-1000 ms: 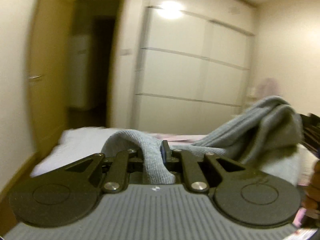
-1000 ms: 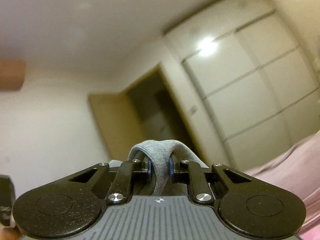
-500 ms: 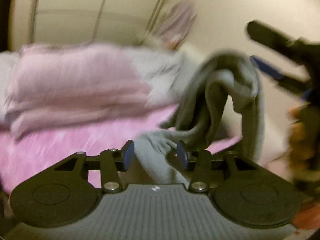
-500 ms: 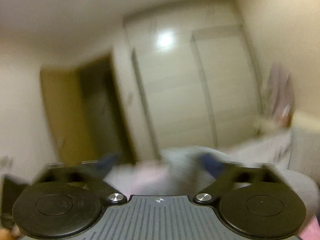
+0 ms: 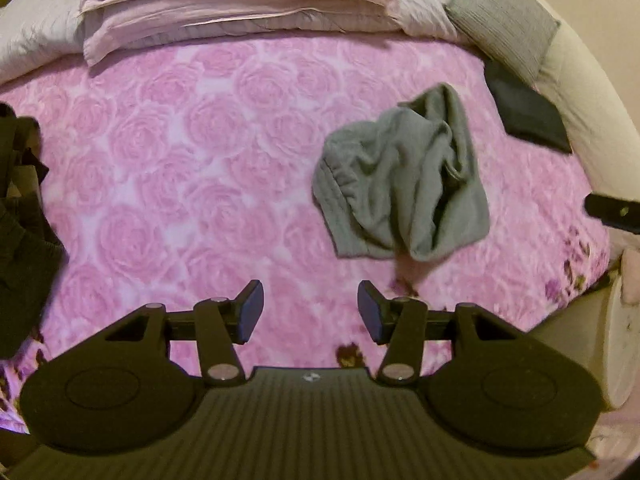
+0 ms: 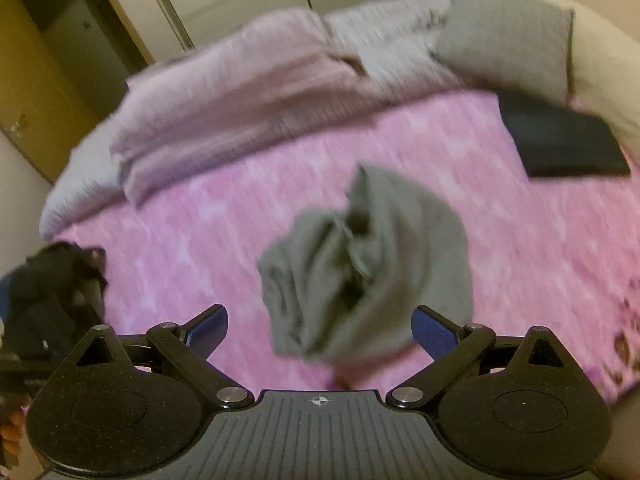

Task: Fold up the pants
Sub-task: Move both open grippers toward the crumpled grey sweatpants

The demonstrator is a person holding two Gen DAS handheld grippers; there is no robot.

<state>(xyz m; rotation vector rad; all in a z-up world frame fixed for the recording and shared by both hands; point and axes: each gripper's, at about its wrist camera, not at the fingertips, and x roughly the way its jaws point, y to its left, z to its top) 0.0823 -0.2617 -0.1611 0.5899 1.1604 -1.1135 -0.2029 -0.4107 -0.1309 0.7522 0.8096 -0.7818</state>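
Folding has hardly begun, judging by the pants (image 5: 400,184), a crumpled grey heap on the pink bed (image 5: 180,160). Left gripper (image 5: 310,312), jaws just opening, and right gripper (image 6: 320,332), jaws spread wide, both hold nothing. Spreading flat and every fold remain.

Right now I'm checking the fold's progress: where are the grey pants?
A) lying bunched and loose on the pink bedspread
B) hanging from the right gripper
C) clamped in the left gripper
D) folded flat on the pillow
A: the grey pants lie crumpled on the pink bedspread, in neither gripper.
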